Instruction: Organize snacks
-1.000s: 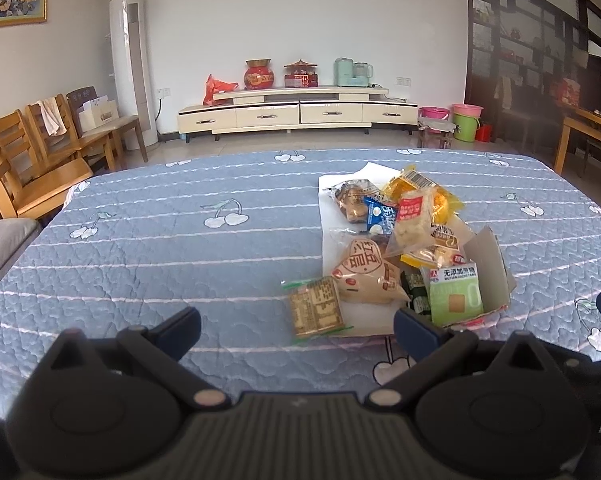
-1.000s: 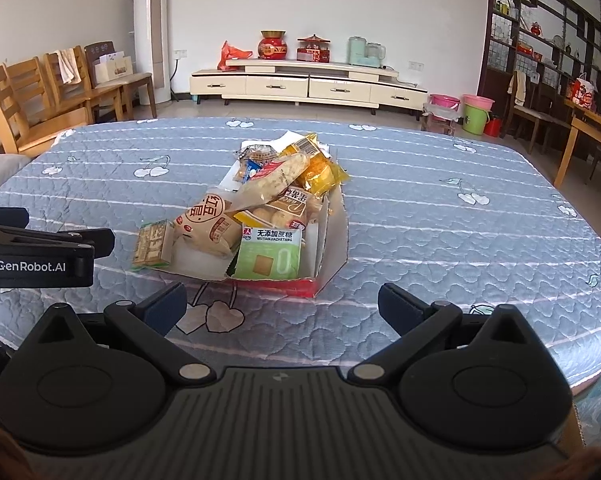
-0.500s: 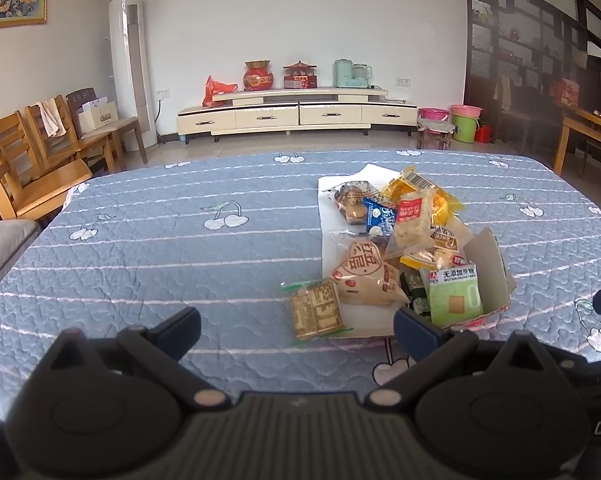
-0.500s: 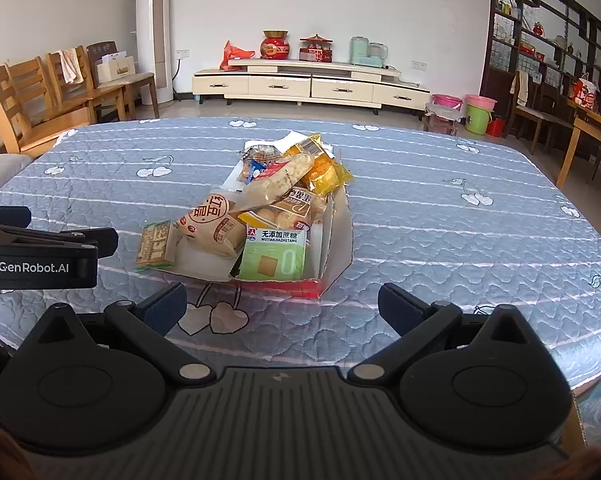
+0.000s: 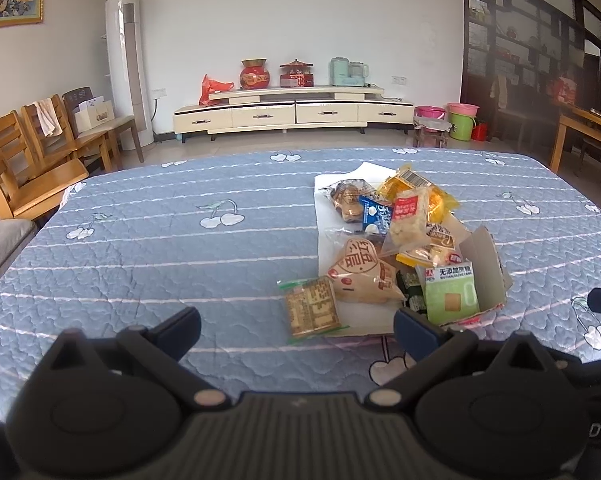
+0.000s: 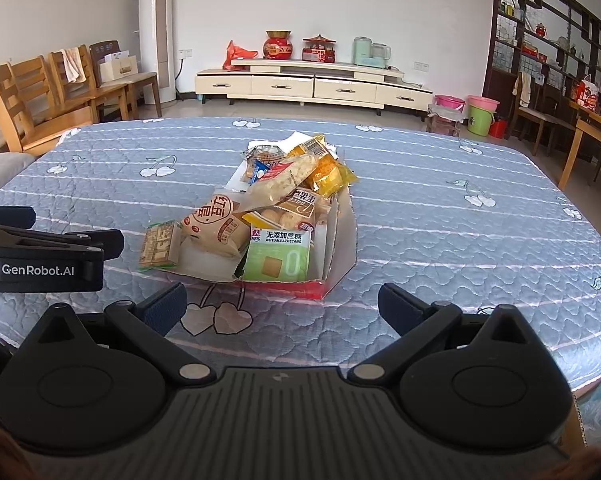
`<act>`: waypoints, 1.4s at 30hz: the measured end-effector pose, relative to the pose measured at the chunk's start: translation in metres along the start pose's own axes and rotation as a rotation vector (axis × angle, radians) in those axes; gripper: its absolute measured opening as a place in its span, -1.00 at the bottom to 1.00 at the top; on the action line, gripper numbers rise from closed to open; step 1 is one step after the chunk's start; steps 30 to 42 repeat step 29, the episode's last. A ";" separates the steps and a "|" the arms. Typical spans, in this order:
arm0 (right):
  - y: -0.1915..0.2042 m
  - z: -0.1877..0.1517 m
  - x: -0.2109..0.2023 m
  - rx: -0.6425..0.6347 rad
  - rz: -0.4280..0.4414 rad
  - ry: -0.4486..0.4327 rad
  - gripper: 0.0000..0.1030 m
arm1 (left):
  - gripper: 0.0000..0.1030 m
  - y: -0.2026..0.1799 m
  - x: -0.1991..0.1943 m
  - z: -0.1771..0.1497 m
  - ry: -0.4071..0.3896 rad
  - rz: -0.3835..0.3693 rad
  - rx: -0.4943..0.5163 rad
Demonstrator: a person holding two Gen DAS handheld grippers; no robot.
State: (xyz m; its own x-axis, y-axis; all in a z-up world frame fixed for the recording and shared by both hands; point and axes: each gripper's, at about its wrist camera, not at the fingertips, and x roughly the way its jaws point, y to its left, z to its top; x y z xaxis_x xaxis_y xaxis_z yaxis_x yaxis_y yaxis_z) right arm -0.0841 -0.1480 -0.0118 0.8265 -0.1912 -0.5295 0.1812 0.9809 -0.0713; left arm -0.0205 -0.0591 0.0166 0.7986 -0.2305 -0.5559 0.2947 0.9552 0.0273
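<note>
1. Quilted blue tablecloth point(image 5: 148, 248) with white cherry prints is covering the whole table and carrying everything else.
2. Flattened cardboard box point(image 6: 342, 236), white inside with a red near edge, is lying at the middle of the cloth, its right wall standing up and its left side open.
3. Snack packets are piling up in a loose heap inside that box, running from its near end to its far end.
4. Left gripper point(image 5: 296, 326) is hovering over the near edge of the cloth with its fingers spread wide and nothing between them; in the right wrist view it is showing from the side at the left, near the box's left corner.
5. Right gripper point(image 6: 282, 308) is hanging just near of the box's red edge, fingers likewise spread apart and gripping nothing.
6. Tan bun packet point(image 5: 360, 276) with red characters is resting on the left part of the heap, leaning over the box floor.
7. Green cracker packet point(image 6: 278, 258) is standing at the near end of the box, tilted up against its red edge.
8. Yellow packet point(image 6: 326, 168) is sitting at the far end, partly under a clear packet with a red label point(image 5: 408, 216).
9. Small brown biscuit packet point(image 5: 312, 312) is lying at the left of the heap, half on the box's flat sheet and half on the cloth.
</note>
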 end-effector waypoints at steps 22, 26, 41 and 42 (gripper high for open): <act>-0.002 -0.001 -0.002 -0.003 0.005 0.004 1.00 | 0.98 -0.001 0.004 -0.001 0.020 -0.019 0.004; -0.003 -0.001 -0.002 -0.004 0.009 0.005 1.00 | 0.98 -0.001 0.004 -0.001 0.019 -0.025 0.004; -0.004 -0.001 -0.002 -0.007 0.011 0.006 1.00 | 0.98 -0.002 0.004 -0.001 0.021 -0.029 0.010; -0.004 -0.001 -0.002 -0.007 0.011 0.006 1.00 | 0.98 -0.002 0.004 -0.001 0.021 -0.029 0.010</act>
